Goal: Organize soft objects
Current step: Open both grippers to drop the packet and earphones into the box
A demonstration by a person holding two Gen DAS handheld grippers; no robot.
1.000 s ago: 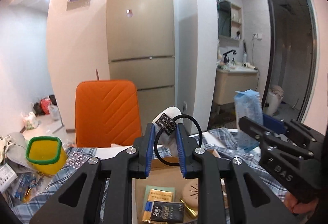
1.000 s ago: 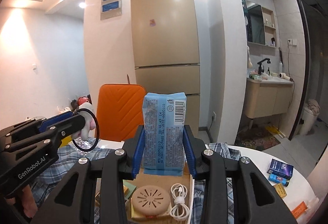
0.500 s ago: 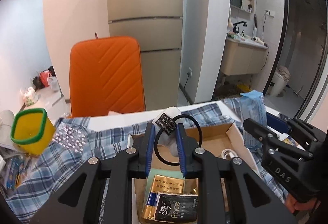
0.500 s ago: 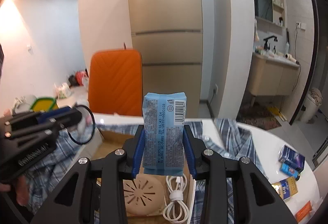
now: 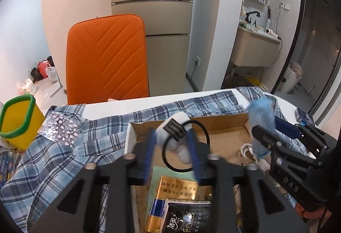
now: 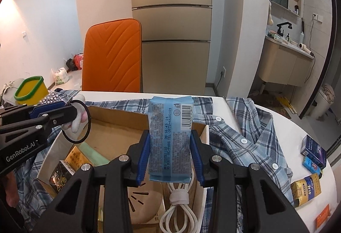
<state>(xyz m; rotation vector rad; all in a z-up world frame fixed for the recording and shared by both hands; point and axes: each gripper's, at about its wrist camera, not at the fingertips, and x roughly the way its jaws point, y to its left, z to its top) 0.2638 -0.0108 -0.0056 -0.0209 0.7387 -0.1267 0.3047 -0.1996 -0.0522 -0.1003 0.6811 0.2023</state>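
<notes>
Two grippers are seen over an open cardboard box [image 6: 119, 124] at lower centre. The left gripper [image 5: 172, 149] is clamped on a fluffy white hair tie [image 5: 181, 143] with a thin black elastic loop. The right gripper [image 6: 170, 156] is clamped on a flat, crinkly blue tissue pack [image 6: 170, 139], held upright above a coiled white cable [image 6: 179, 207].

White table [image 6: 283, 124] carries plaid shirt [image 6: 251, 143], apparently under cardboard box [image 6: 110, 124].

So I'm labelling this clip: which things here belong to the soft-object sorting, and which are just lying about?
Job in hand:
- white plush hair tie, in the left claw
- blue tissue pack, in the right claw
- cardboard box
- plaid shirt

Lying about:
- yellow bin
- cigarette packs
- orange chair
</notes>
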